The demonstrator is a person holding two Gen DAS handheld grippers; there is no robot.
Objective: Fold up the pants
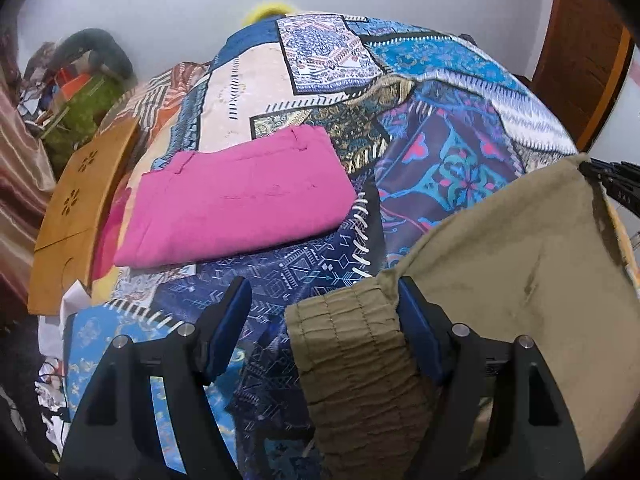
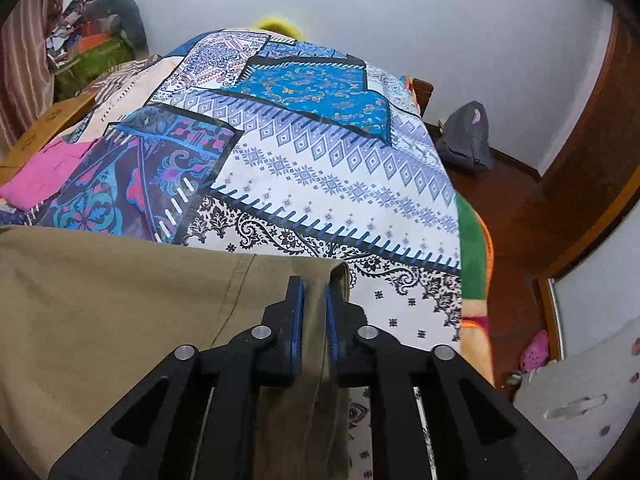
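Observation:
Khaki pants (image 1: 520,272) hang stretched between my two grippers above a bed with a patterned blue sheet (image 1: 440,80). My left gripper (image 1: 324,300) is open wide; the elastic waistband (image 1: 352,344) lies between its fingers against the right pad (image 1: 416,328). My right gripper (image 2: 315,300) is shut on the pants' edge (image 2: 320,276) near a seam; the khaki cloth (image 2: 100,300) spreads to the left. The right gripper also shows in the left wrist view (image 1: 612,184) at the far right.
Folded pink pants (image 1: 236,196) lie on the sheet, also visible in the right wrist view (image 2: 48,172). A wooden headboard (image 1: 76,208) and clutter (image 1: 80,96) are at the left. A grey bag (image 2: 466,136) and wooden floor (image 2: 516,216) lie past the bed's right edge.

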